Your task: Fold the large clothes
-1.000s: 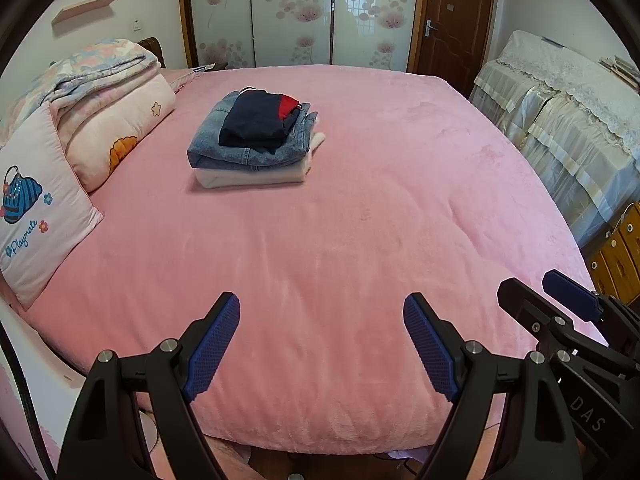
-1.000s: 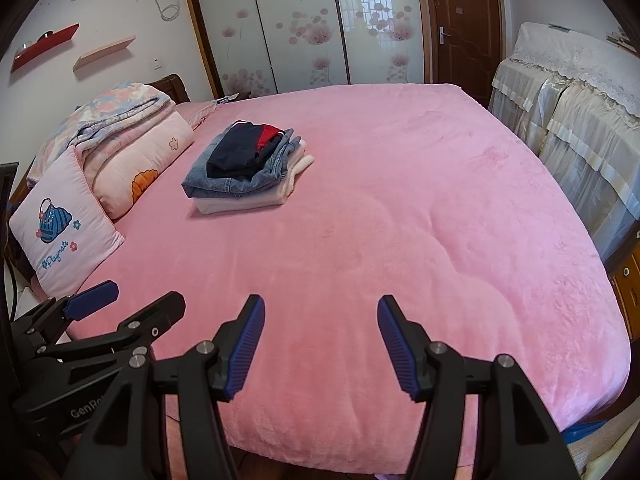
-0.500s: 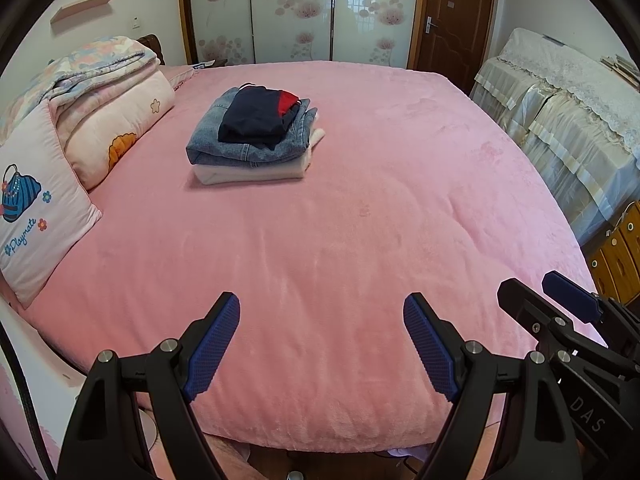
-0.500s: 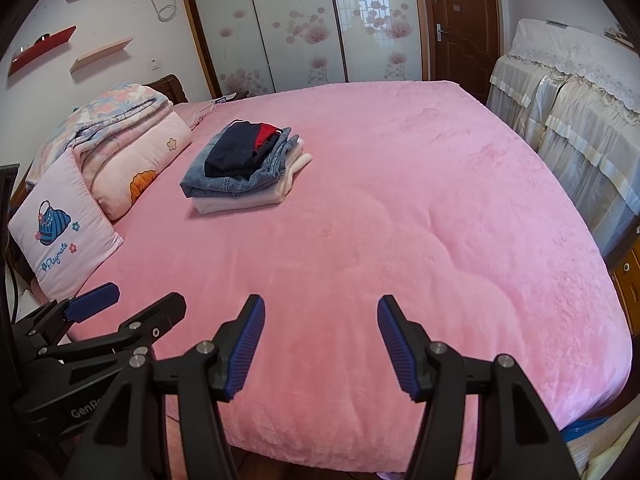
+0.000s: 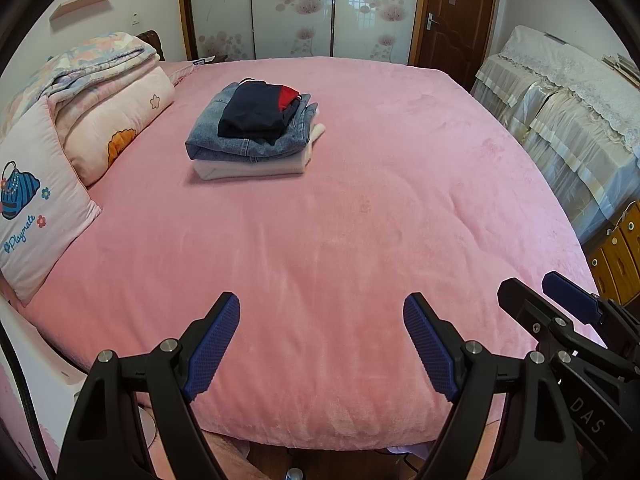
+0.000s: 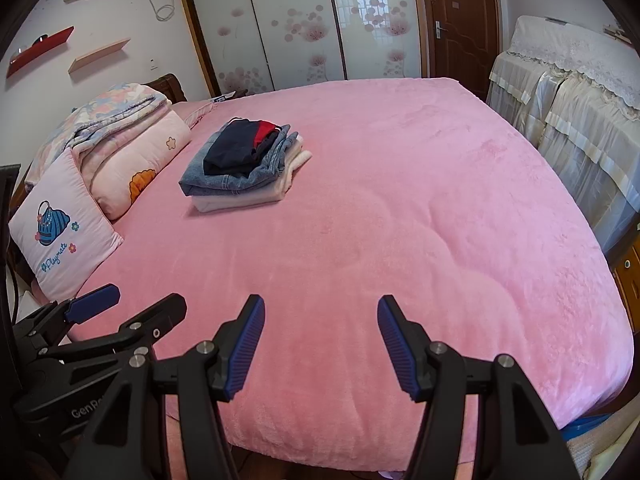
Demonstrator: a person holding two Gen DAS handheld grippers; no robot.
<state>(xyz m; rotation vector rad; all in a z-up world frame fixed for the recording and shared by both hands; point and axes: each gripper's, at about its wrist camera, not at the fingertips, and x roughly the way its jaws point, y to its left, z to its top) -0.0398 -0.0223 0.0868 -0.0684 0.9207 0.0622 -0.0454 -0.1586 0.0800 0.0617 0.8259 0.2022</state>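
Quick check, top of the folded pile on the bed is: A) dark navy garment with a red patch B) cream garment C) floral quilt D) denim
A: the dark navy garment with a red patch lies on top, over the folded denim, with the cream garment at the bottom of the pile.

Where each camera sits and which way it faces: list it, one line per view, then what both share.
Left wrist view: sits on the left tongs, angled down over the pink bed from its near edge; its own open tongs show, with the right tongs at lower right.
Right wrist view: sits on the right tongs, facing likewise; the left tongs show at lower left.
Shared: the stack of folded clothes, pillows, wardrobe and door.
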